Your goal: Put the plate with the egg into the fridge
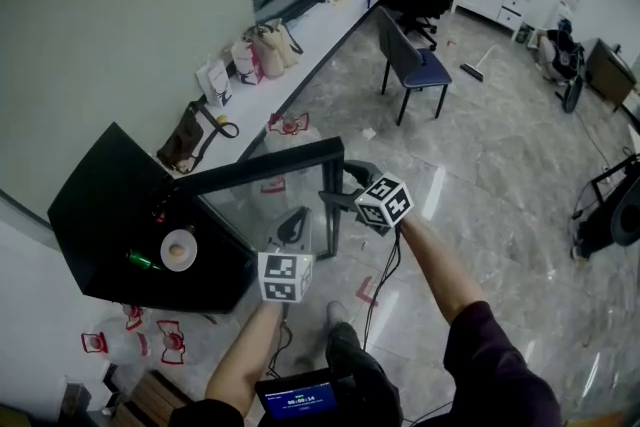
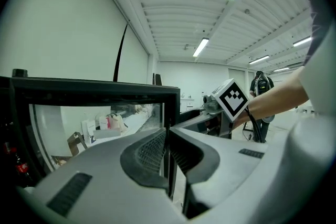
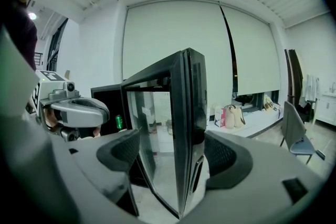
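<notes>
Inside the black fridge (image 1: 96,211) the plate (image 1: 179,239) with the egg (image 1: 177,254) sits on a shelf. Out at the open fridge door (image 1: 268,167), the left gripper (image 2: 168,157) is pinched tight on its edge. The right gripper (image 3: 173,157) stands wide open astride that edge.

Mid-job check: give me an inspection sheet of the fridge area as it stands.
Surface: grey stone floor, no spills seen.
Job's things: fridge open; plate with egg appears inside, beside green can.
Clutter: plastic bags beside fridge.
Grippers: left gripper fingers shut on fridge door; right gripper open, fingers astride the door.
Cables: cable hangs from right gripper.
Surroundings: blue chair, handbags.
</notes>
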`<state>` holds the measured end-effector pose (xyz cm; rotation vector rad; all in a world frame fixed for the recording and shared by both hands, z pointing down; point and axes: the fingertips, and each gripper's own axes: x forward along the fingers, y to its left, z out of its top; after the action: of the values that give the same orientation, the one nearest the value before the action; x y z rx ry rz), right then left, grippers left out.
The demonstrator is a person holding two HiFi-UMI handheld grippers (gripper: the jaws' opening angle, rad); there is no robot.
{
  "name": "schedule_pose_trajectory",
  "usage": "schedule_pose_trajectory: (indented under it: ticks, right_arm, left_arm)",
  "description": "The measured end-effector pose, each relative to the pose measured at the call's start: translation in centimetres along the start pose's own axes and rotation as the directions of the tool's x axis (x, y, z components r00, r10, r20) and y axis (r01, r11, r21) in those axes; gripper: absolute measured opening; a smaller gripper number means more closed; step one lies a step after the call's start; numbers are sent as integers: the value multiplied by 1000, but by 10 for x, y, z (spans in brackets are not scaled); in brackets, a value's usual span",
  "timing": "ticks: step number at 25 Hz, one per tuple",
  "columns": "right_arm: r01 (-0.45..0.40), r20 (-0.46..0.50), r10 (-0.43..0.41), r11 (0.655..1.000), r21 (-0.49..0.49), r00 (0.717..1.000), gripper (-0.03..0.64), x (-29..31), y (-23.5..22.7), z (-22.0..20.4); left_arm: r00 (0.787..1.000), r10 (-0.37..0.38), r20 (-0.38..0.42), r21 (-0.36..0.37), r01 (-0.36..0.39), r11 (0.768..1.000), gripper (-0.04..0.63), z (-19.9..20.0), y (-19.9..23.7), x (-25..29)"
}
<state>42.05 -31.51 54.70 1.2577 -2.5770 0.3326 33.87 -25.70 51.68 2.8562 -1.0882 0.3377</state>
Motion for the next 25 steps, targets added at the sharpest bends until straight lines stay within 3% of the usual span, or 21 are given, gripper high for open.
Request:
schedule_pose_trajectory:
  ticks: [7,13,20,22,25]
  right_arm:
    - [65,-9,-64,998,20,998,371,-58,85,-32]
    - [21,6,-21,1000,-5,1000,371,-97,172,-45]
    - [-198,26,200,977,-77,979,371,-116,285,-60]
    - [-291,22,294,952,-90,955,371,-115,316,-62]
    - [-438,46,444,894,-91,895,370,-112,366,-56]
  left_arm:
    - [1000,-28,12,3,28,1000,20,-16,-43,-87]
    - [1000,21,11,-71,-20,997,20,-31,-65,-159]
    - [984,178,31,-99,-174,980,20,-44,-73,-233]
    - [969,244,35,-113,-239,964,20,-48,-70,-255]
    - [932,361,30,-144,-354,924,20,-56,-65,-295]
